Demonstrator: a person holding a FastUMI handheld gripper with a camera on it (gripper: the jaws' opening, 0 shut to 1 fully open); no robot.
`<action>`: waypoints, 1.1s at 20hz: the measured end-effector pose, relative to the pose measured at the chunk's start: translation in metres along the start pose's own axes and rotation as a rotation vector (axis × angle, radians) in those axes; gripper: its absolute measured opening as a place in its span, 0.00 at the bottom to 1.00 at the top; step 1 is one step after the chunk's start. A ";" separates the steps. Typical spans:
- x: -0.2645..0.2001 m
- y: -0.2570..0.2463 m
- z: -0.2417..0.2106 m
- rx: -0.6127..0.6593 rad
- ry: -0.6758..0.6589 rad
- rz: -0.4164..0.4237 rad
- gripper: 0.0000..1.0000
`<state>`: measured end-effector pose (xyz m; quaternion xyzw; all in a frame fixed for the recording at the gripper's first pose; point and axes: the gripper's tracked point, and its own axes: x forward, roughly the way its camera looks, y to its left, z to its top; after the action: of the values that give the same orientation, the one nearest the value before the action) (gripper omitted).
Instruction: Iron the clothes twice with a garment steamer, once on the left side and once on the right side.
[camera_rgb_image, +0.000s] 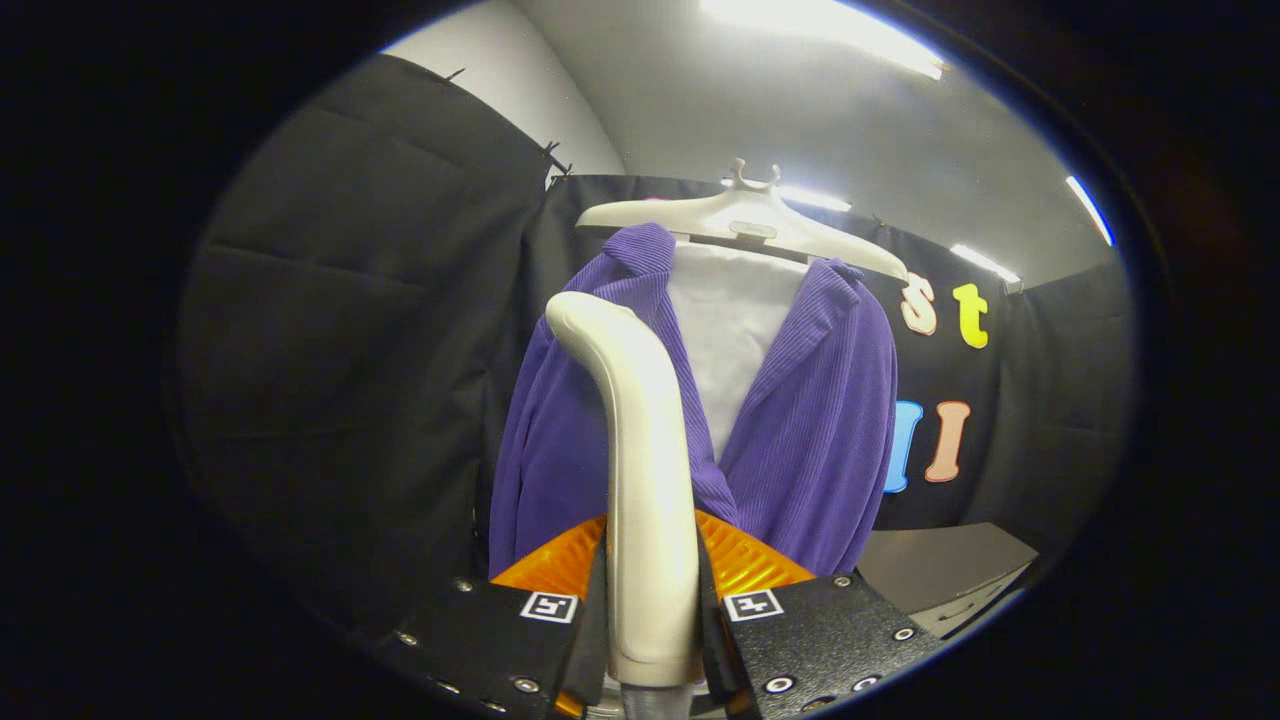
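A purple ribbed jacket (820, 430) hangs on a white hanger (745, 215) over a white board (735, 330), straight ahead of me. Both fingers of my gripper (652, 610) press on the handle of a white garment steamer (640, 440). The steamer stands upright between the fingers, its curved head up near the jacket's left collar and left front panel. I cannot tell whether the head touches the cloth. The steamer hides part of the jacket's left front.
Black cloth walls (350, 330) close in on the left and behind the jacket. A grey surface (945, 570) lies low on the right, beyond the fingers. Ceiling lights (830, 35) glare overhead.
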<state>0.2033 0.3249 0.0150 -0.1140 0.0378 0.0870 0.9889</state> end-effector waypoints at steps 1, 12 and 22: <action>-0.001 0.001 -0.005 -0.007 -0.007 -0.006 0.39; -0.011 0.014 -0.073 -0.072 0.064 -0.064 0.39; -0.025 0.038 -0.163 -0.132 0.217 0.005 0.39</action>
<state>0.1632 0.3192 -0.1496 -0.1876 0.1389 0.0789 0.9692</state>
